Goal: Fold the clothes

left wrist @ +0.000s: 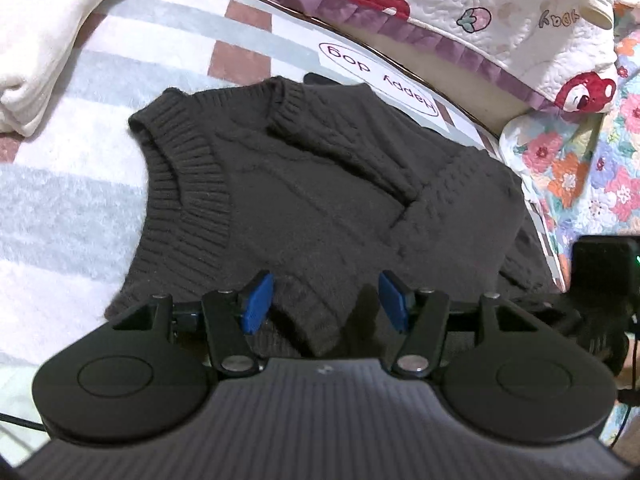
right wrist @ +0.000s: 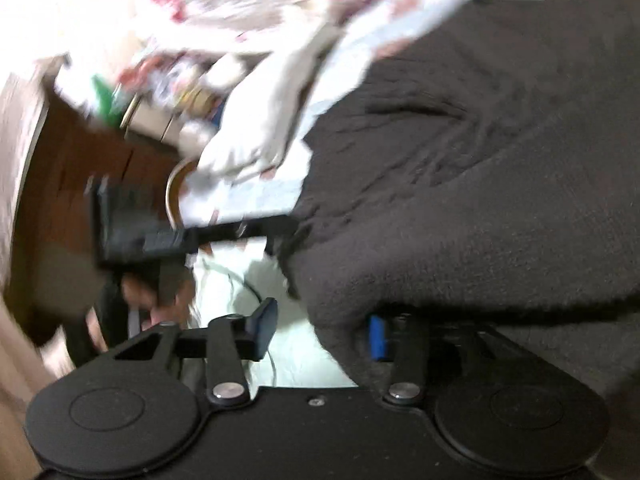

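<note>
A dark knitted vest (left wrist: 304, 184) lies flat on a striped blanket (left wrist: 72, 208), its ribbed neck and armhole away from me and one side folded inward. My left gripper (left wrist: 326, 300) hovers over the vest's near hem. Its blue pads (left wrist: 258, 300) stand apart, and the hem lies loose between them without being pressed. In the blurred right wrist view the same vest (right wrist: 480, 184) fills the right side. My right gripper (right wrist: 322, 332) is at the vest's edge. Cloth drapes over its right finger, and pale sheet shows beside the left pad (right wrist: 266, 326).
A folded cream garment (left wrist: 48, 40) lies at the far left. A quilt with red bears (left wrist: 500, 12) and a floral quilt (left wrist: 580, 160) border the blanket's far and right sides. Brown floor (right wrist: 72, 168) and clutter show left of the bed. A thin cable (right wrist: 260, 300) lies on the sheet.
</note>
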Motion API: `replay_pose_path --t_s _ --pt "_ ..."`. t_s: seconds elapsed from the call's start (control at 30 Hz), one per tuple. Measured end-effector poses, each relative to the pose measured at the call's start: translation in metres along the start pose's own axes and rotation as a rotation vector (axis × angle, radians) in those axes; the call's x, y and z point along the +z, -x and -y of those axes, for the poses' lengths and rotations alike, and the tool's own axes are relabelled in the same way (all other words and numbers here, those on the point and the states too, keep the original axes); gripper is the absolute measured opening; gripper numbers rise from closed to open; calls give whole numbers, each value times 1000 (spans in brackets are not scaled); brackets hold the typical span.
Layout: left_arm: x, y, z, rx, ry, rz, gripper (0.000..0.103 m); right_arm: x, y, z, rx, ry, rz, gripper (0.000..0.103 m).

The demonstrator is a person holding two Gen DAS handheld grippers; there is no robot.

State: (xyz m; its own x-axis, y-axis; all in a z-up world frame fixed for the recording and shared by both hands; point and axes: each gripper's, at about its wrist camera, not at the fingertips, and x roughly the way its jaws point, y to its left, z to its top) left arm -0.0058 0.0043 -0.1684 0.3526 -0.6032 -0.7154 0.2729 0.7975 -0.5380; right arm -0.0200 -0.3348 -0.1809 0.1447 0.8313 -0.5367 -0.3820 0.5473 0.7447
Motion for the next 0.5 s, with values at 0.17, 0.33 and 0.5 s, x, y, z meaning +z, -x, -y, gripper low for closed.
replay_pose_path --t_s 0.17,0.33,0.5 --pt "-7 -8 2 63 -46 -33 56 -39 -6 -23 -158 162 -55 29" --pt "-13 -15 21 190 -192 -62 56 -47 -13 -25 -209 160 -44 33" --pt "-7 4 28 293 -269 -22 55 -50 -13 -22 -228 171 -76 36"
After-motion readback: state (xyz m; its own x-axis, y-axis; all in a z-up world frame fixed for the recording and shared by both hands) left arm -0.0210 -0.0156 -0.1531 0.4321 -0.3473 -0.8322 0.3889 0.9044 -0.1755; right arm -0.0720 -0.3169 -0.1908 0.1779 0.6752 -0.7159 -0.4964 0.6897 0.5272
